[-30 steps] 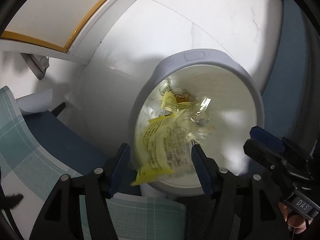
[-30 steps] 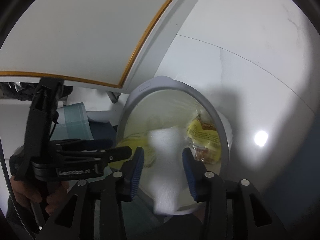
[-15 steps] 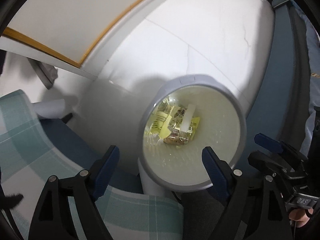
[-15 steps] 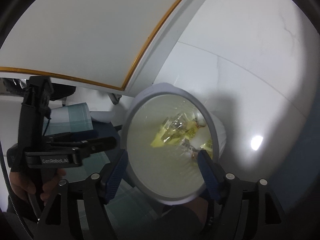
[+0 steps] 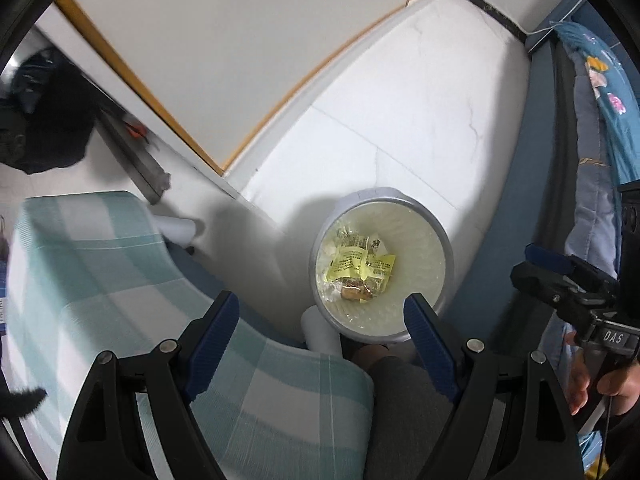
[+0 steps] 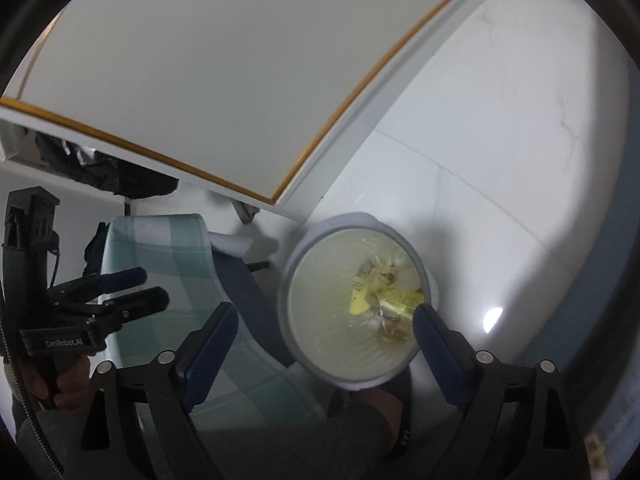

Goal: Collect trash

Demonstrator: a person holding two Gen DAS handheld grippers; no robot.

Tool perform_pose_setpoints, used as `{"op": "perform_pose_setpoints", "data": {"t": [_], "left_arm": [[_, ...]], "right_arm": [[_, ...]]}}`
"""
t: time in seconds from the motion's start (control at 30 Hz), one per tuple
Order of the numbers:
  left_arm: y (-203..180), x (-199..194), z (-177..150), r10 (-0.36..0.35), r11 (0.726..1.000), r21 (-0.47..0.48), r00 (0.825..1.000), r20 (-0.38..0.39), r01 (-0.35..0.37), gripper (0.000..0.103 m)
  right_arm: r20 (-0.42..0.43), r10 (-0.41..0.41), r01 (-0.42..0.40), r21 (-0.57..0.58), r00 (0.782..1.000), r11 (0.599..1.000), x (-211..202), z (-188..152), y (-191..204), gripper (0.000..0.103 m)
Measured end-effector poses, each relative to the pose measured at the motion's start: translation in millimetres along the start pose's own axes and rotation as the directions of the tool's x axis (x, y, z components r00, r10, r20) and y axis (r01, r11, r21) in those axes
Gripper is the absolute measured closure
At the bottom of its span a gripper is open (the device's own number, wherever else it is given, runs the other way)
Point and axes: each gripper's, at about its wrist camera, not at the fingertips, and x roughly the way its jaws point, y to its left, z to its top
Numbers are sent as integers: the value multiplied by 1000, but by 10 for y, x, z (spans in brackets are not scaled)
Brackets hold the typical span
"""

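what changed: both loads got dropped, yellow wrappers (image 5: 362, 266) now sit in the bin (image 5: 447, 248) on the floor
left gripper (image 5: 322, 318): jaws wide, empty
right gripper (image 6: 325, 330): jaws just been opening, nothing between
task: looks like this round's done
hard to see: the white wad, lost among the wrappers
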Motion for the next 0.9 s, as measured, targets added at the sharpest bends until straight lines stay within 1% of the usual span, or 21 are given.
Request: {"op": "perform_pose_setpoints", "data": {"t": [0.13,0.27,0.4,0.5,0.6,0.7,0.9], "left_arm": [[-29,-258,-146,14,1000,17,999,48,-15,21],[-88,-493,-240,19,999,28,995,93,-22,21],[-145,-601,-313,23,999,24,992,122,-26,21],[-181,-698,-365,50,998,21,983,175,-54,21],[-185,-725,-396,35,999,17,982,184,-39,21],[-206,-727,-406,54,998,22,979,195,-59,21],[-192,-754,-435,39,999,7,981,190,-42,21]], "right_arm": [[1,-13,13,-19,1000,1000,-209,-60,109,7],[6,-25,25,-39,1000,999,-342,-150,232,7],[19,-33,34,-58,999,998,-457,-213,322,7],[31,-37,39,-74,999,996,-508,-247,378,6],[31,-32,34,-52,999,998,-523,-257,358,6],[33,-35,37,-46,999,998,-535,-277,350,6],[35,-44,45,-43,998,998,-554,-292,352,6]]}}
